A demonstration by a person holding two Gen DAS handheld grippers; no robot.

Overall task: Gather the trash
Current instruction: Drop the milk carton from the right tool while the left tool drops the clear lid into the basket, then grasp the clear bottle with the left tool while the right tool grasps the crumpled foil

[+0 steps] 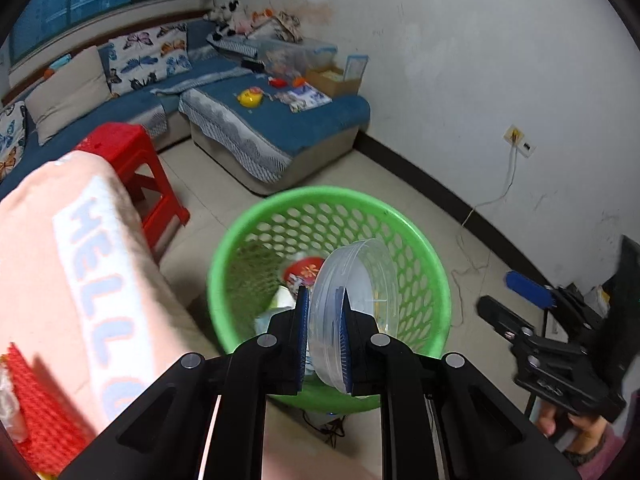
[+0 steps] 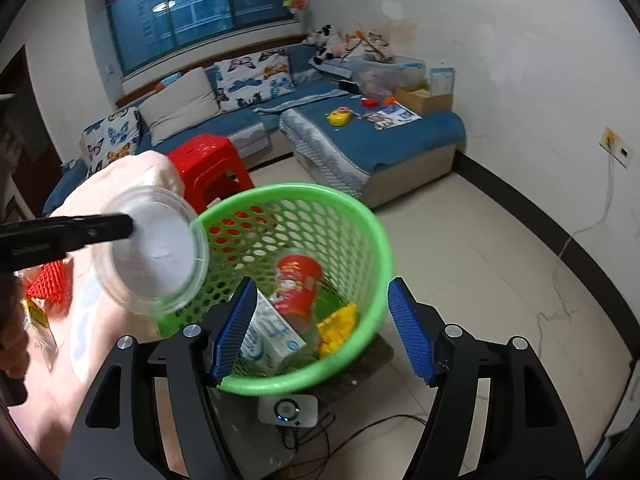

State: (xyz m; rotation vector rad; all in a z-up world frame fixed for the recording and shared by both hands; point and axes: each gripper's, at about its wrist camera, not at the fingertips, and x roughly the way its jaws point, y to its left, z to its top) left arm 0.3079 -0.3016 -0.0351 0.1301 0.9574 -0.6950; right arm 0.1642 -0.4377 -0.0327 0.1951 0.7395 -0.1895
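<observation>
My left gripper is shut on a clear plastic container, gripping its rim and holding it over the green perforated trash basket. In the right wrist view the same container hangs at the basket's left rim, held by the left gripper's fingers. My right gripper is open and empty, just above the basket's near rim. Inside the basket lie a red printed cup, a white and blue carton and a yellow piece.
A pink blanket with lettering and red foam netting lie at the left. A red plastic stool stands behind the basket. A blue sofa fills the back. A white device with cables sits on the floor below the basket.
</observation>
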